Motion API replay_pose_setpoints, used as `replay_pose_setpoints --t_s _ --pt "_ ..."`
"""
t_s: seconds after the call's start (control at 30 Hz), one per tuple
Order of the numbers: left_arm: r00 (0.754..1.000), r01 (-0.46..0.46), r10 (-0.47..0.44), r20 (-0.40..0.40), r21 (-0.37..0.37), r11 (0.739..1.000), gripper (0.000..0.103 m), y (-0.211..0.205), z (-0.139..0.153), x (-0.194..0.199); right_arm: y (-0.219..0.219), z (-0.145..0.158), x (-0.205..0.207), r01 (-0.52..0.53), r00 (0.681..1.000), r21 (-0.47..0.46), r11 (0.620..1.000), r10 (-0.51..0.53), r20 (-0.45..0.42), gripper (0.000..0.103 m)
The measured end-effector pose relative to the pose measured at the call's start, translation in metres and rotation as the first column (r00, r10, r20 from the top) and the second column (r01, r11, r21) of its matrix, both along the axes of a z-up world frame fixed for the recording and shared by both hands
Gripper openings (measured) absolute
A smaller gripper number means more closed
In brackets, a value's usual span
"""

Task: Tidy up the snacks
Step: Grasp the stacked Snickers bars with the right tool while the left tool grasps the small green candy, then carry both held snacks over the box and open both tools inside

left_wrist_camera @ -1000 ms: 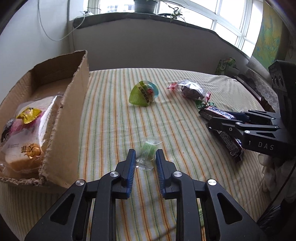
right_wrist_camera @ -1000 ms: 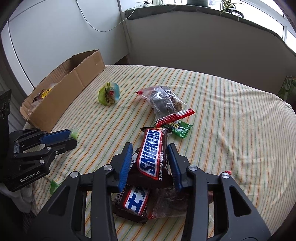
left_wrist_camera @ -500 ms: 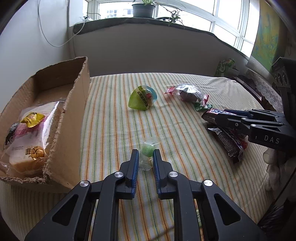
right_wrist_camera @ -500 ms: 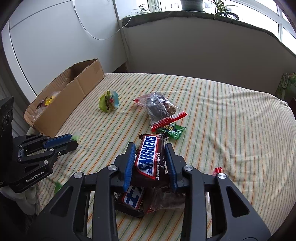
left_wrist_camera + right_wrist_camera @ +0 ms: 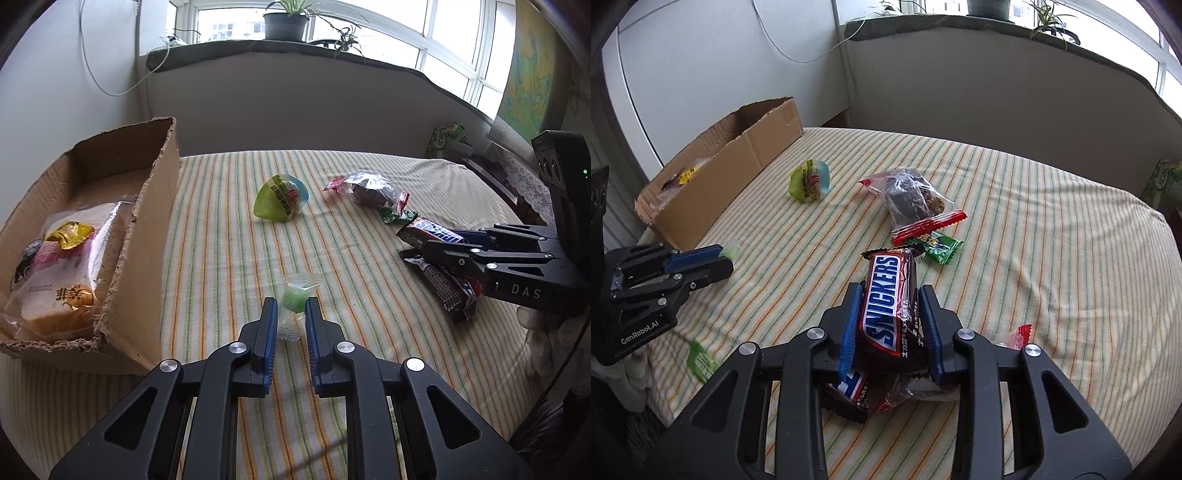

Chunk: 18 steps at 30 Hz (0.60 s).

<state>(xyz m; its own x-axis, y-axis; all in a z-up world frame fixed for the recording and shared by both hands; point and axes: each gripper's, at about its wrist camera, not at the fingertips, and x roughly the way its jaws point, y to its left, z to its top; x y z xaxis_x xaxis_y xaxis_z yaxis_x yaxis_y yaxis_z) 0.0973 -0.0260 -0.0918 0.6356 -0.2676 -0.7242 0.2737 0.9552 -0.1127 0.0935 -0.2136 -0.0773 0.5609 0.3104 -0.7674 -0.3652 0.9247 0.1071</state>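
Observation:
My left gripper (image 5: 291, 314) is shut on a small green jelly cup in a clear wrapper (image 5: 293, 301) and holds it above the striped cloth, right of the open cardboard box (image 5: 147, 206). My right gripper (image 5: 891, 295) is shut on a Snickers bar (image 5: 886, 299) and holds it above a second Snickers bar (image 5: 849, 386) and other dark wrappers. The left gripper also shows in the right wrist view (image 5: 720, 256), and the right gripper in the left wrist view (image 5: 417, 240).
The box holds a bread pack (image 5: 70, 266) and a yellow sweet (image 5: 68, 233). A green cone-shaped jelly cup (image 5: 281, 197), a clear bag of dark snacks (image 5: 914, 194), a small green packet (image 5: 938, 245) and a green wrapper (image 5: 700, 360) lie on the table.
Both grippers have closed on their snacks and lifted: the left on the jelly cup, the right on the Snickers bar, now off the pile.

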Motion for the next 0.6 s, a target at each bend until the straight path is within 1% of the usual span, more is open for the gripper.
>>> replay_pose_setpoints --t_s 0.07,0.17,0.27,0.37,0.6 --pt "1.0 -0.003 0.003 0.003 -0.005 1.0 0.014 0.001 0.001 0.0 0.003 -0.001 -0.001 -0.005 1.0 -0.011 1.0 0.006 0.006 0.032" --pt "1.0 -0.006 0.006 0.013 -0.017 1.0 0.014 0.002 0.004 -0.003 0.001 0.005 -0.005 0.008 0.999 0.001 1.0 -0.008 0.033 0.031" --pt "0.999 -0.006 0.007 0.035 -0.041 0.999 0.014 0.004 0.013 -0.008 -0.003 0.021 -0.011 0.024 0.996 0.011 1.0 -0.025 0.085 0.031" --pt "0.998 -0.007 0.012 0.068 -0.066 0.998 0.014 0.009 0.026 -0.014 -0.006 0.037 -0.017 0.027 0.992 0.043 0.999 -0.033 0.121 0.031" --pt "0.989 -0.034 0.053 0.139 -0.133 0.991 0.014 0.033 0.054 -0.024 0.022 0.066 -0.018 -0.028 0.984 0.104 0.994 0.009 0.179 0.031"
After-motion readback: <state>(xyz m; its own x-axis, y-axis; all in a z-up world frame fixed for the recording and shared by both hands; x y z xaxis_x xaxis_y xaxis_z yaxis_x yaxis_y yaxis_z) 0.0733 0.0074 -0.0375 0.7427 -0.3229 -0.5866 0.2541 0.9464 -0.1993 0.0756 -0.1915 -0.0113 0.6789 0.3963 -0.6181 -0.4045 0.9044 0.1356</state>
